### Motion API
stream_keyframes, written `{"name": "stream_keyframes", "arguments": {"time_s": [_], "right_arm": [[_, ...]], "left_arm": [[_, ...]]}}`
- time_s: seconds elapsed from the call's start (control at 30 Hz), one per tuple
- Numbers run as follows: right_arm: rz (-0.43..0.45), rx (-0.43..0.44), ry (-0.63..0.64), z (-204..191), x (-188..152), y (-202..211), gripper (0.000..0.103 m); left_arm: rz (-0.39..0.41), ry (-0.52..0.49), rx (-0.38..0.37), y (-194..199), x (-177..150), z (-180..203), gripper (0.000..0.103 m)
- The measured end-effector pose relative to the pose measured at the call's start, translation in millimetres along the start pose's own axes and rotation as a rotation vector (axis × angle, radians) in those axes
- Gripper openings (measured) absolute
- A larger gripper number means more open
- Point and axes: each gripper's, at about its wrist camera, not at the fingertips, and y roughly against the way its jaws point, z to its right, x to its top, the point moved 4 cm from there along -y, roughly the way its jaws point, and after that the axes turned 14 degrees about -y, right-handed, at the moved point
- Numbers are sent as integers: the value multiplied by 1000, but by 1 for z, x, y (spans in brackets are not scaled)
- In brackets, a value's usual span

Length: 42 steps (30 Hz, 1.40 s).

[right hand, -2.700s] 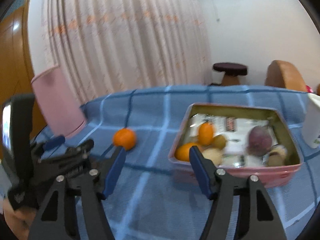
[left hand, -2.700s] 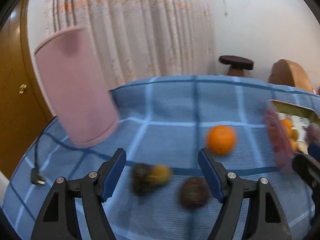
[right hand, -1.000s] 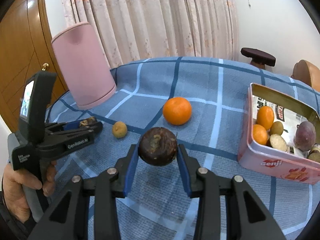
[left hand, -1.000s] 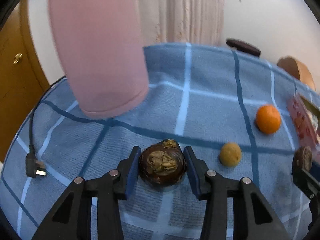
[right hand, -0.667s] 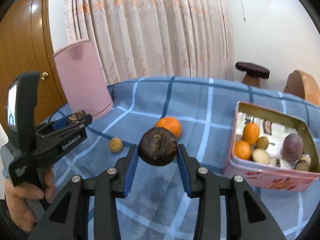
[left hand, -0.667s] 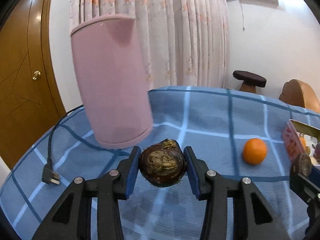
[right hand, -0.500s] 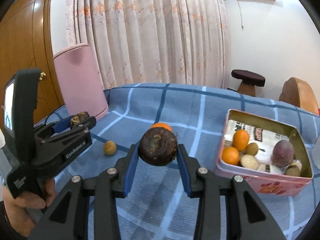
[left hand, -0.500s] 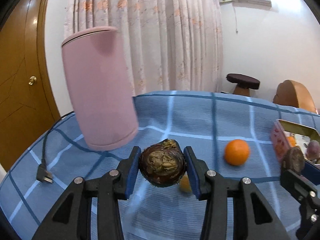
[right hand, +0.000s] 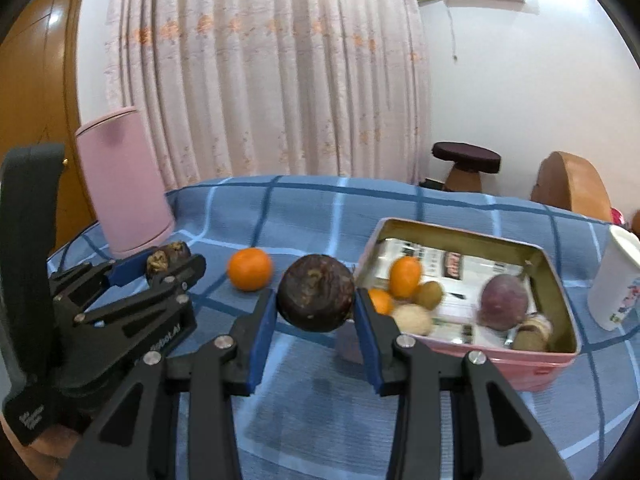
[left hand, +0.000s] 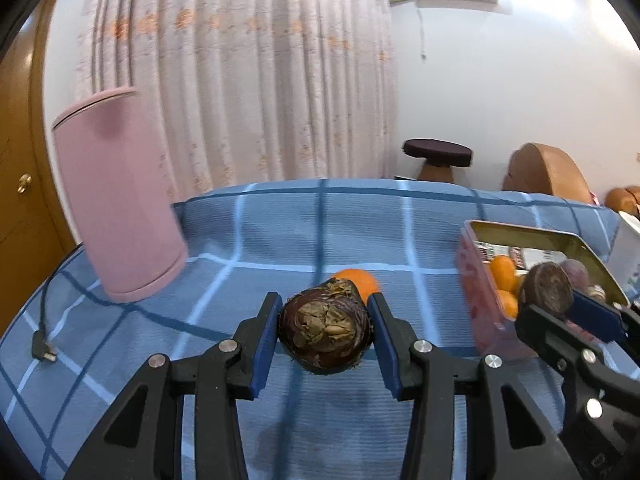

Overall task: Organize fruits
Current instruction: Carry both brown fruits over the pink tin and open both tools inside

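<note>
My left gripper (left hand: 323, 334) is shut on a dark brown wrinkled fruit (left hand: 323, 330) and holds it above the blue checked cloth. My right gripper (right hand: 316, 300) is shut on a second dark brown round fruit (right hand: 315, 298), held just left of the pink tin (right hand: 520, 362). The tin holds several fruits: oranges, small tan ones and a purple one (right hand: 503, 301). One orange (right hand: 249, 268) lies on the cloth between the grippers; in the left wrist view it (left hand: 358, 278) peeks from behind the held fruit. The left gripper (right hand: 168, 266) shows at the left of the right wrist view.
A tall pink container (left hand: 116, 216) stands at the back left, with a black plug and cord (left hand: 42, 350) beside it. A white cup (right hand: 616, 276) stands right of the tin. A stool (right hand: 466, 162) and a wooden chair back (right hand: 570, 186) stand beyond the table.
Both grippers closed on dark fruits, lifted them off the cloth and carried them right toward the tin. The small tan fruit on the cloth has dropped out of view.
</note>
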Motion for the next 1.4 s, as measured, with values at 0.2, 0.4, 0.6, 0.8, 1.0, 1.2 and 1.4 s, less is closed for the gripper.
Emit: {"name": "stream_keyframes", "arguments": {"time_s": [0.2,0.4,0.6,0.8,1.0,1.2,1.4], "right_arm": [[20,-41,-37,28,9,5,42],[41,-81,-66,56,19,11,42],[69,-124,-120,90,30,18,42],[97,-167,-170,123,42,25,42],[122,-220,-194,151,53,29,42],[129,-285,-187,169,61,21,42],[97,-301,-192,182,66,7,42]], "left_arm": [[12,-42,-51,-1,10,31,46],[27,-61,-91,-2,22,55,46],[45,-95,-112,-2,34,80,46],[57,-107,-130,-5,48,101,46],[74,-122,-163,-12,66,127,46],[58,-137,-201,-27,77,154,46],[26,-164,-202,-42,79,170,46]]}}
